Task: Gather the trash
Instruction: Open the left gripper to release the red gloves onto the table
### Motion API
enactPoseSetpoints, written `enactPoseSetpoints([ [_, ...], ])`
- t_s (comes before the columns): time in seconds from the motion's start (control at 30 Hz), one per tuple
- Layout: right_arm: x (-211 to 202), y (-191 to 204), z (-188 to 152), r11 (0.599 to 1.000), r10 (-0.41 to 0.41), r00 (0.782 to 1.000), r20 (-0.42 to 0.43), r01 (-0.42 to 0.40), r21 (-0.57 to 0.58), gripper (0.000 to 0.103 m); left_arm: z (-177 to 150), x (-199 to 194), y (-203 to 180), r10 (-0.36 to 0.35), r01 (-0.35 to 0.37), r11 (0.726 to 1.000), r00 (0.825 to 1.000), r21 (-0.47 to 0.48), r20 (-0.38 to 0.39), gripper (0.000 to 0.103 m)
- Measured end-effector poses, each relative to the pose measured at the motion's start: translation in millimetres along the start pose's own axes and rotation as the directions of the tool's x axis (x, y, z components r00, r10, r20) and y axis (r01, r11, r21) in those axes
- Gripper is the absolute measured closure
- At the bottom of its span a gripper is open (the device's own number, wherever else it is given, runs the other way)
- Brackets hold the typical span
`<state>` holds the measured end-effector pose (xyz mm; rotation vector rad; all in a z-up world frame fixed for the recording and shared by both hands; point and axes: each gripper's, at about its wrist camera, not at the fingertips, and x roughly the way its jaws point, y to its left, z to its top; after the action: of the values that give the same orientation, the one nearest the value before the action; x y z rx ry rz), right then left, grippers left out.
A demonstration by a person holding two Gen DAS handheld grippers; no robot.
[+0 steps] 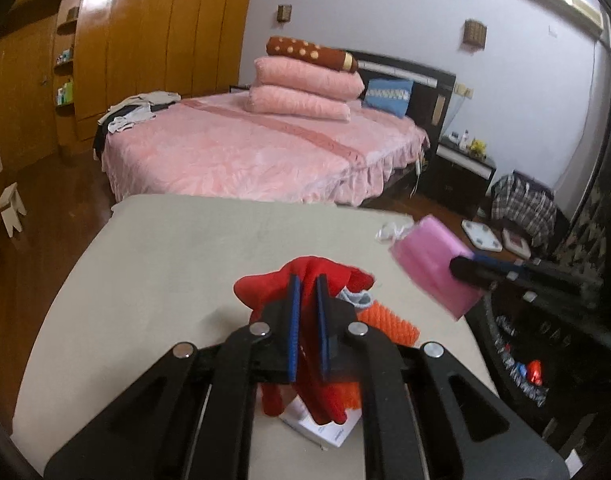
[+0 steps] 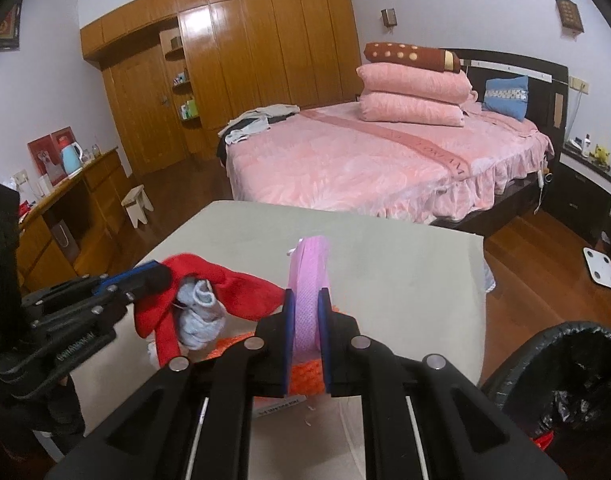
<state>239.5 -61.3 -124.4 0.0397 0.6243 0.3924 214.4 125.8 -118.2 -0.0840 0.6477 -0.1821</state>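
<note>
In a bedroom, above the tabletop (image 1: 145, 272), the left gripper (image 1: 307, 312) pinches a red cloth (image 1: 325, 272) and the right gripper (image 2: 307, 320) clamps a pink pack (image 2: 309, 280), both lifted, presumably for the bin (image 2: 565, 360) alongside.

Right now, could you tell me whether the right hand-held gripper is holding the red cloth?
No, the right hand-held gripper is shut on a pink mesh item; the red cloth is clamped in the left hand-held gripper.
</note>
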Motion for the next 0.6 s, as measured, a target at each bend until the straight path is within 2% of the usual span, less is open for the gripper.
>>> enactPoseSetpoints([
  [0.13,0.8,-4.2,-9.8,1.000,-0.006,1.000,-0.026,0.007,0.007,0.092,-21.2,13.8,-6.0,-0.014,0.014,1.000,0.996,0.002,-0.089,0.094],
  [0.2,1.0,-6.1,-18.0,1.000,-0.009,0.999,-0.044,0.010,0.013,0.092,-32.7,17.7,-8.7,-0.018,0.019,1.000,0.993,0.004,-0.117,0.090],
  [0.23,0.9,-7.0,-20.8,1.000,-0.010,0.999,-0.050,0.011,0.016,0.092,-35.2,18.5,-9.4,-0.019,0.020,1.000,0.992,0.003,-0.122,0.087],
  [0.27,1.8,-8.5,-24.8,1.000,-0.011,0.998,-0.060,0.013,0.021,0.092,-36.7,19.6,-9.0,-0.021,0.021,1.000,0.992,0.003,-0.126,0.075],
  [0.3,3.1,-10.2,-28.5,1.000,-0.013,0.997,-0.070,0.015,0.025,0.092,-38.0,19.7,-9.3,-0.018,0.019,1.000,0.992,0.002,-0.125,0.064],
  [0.33,4.0,-11.3,-30.6,0.999,-0.015,0.997,-0.075,0.017,0.029,0.092,-38.0,19.5,-8.7,-0.010,0.011,1.000,0.993,0.002,-0.116,0.061],
  [0.5,4.9,-13.7,-34.8,0.999,-0.016,0.997,-0.080,0.020,0.043,0.092,-28.1,19.9,-2.5,0.018,-0.019,1.000,0.997,-0.010,-0.075,0.048],
  [0.6,6.3,-12.2,-34.8,0.999,-0.019,0.997,-0.077,0.022,0.036,0.092,-23.7,22.8,3.6,0.047,-0.048,0.999,0.996,-0.020,-0.071,0.046],
])
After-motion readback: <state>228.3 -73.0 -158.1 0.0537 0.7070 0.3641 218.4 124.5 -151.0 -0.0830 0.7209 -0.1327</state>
